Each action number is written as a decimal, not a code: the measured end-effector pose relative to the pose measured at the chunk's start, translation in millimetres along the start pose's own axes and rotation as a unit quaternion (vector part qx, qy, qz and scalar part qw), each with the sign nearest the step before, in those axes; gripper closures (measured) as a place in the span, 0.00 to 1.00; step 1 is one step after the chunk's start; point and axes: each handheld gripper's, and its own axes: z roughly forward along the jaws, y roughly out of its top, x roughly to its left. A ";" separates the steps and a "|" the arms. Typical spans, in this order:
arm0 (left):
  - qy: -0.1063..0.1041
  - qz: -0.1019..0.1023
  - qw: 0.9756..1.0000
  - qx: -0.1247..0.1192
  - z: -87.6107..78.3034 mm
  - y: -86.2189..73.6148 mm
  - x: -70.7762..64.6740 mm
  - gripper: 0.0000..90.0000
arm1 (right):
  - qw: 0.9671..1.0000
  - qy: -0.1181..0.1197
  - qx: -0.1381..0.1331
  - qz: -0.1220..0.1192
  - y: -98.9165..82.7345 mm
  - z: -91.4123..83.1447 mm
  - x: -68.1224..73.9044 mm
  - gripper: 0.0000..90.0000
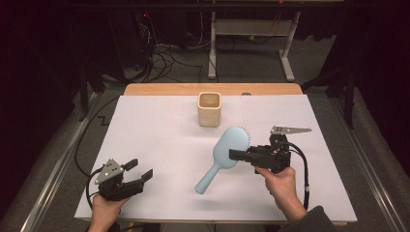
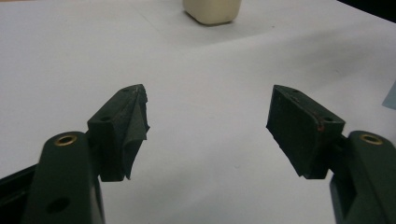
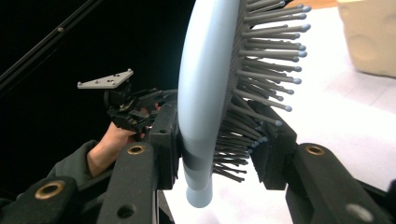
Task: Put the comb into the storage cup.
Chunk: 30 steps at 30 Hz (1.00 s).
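A light-blue hairbrush (image 1: 226, 151) hangs above the white table, its handle pointing down toward the front left. My right gripper (image 1: 234, 154) is shut on the brush head from the right. In the right gripper view the jaws clamp the brush (image 3: 201, 88) across its smooth back and its bristles, and my right gripper (image 3: 215, 140) points past it. Near the front left corner my left gripper (image 1: 139, 169) is open and holds nothing. Its jaws (image 2: 210, 128) stand wide apart just over bare table. The left gripper (image 3: 128, 105) also shows far off in the right gripper view.
A cream square cup (image 1: 209, 109) stands upright at the back middle of the white table (image 1: 159, 140), and the cup (image 2: 212, 11) lies ahead of the left jaws. Table legs and cables lie on the floor beyond the far edge.
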 end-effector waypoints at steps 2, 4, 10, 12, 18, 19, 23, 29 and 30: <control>0.008 -0.001 1.000 0.004 2.5 -0.7 1.1 0.33 | 1.000 -0.005 -0.001 0.000 0.7 -1.4 -1.3 0.65; 0.023 0.001 1.000 0.005 4.6 -0.8 1.5 0.32 | 1.000 -0.008 -0.002 0.000 1.6 -2.9 -2.4 0.65; 0.035 -0.013 0.999 -0.002 3.4 -0.4 6.9 0.31 | 1.000 -0.022 -0.009 -0.002 5.5 -10.9 -6.1 0.65; 0.037 -0.017 0.999 -0.006 3.8 -0.5 8.5 0.31 | 0.999 -0.031 -0.014 0.000 8.3 -15.7 -8.9 0.65; 0.044 -0.022 0.999 -0.012 3.2 -0.2 10.1 0.32 | 0.998 -0.062 -0.025 0.008 15.8 -29.8 -17.0 0.65; 0.044 -0.022 0.999 -0.012 3.2 -0.2 10.1 0.32 | 0.998 -0.062 -0.025 0.008 15.8 -29.8 -17.0 0.65; 0.044 -0.030 0.999 -0.011 3.7 -0.1 12.2 0.32 | 0.996 -0.083 -0.026 0.005 21.5 -37.2 -20.5 0.65; 0.046 -0.030 0.999 -0.005 5.1 -0.1 13.3 0.32 | 0.995 -0.098 -0.029 0.006 26.6 -42.5 -24.0 0.65; 0.046 -0.030 0.998 -0.004 5.3 -0.2 13.5 0.32 | 0.994 -0.102 -0.029 0.007 28.1 -43.4 -24.6 0.65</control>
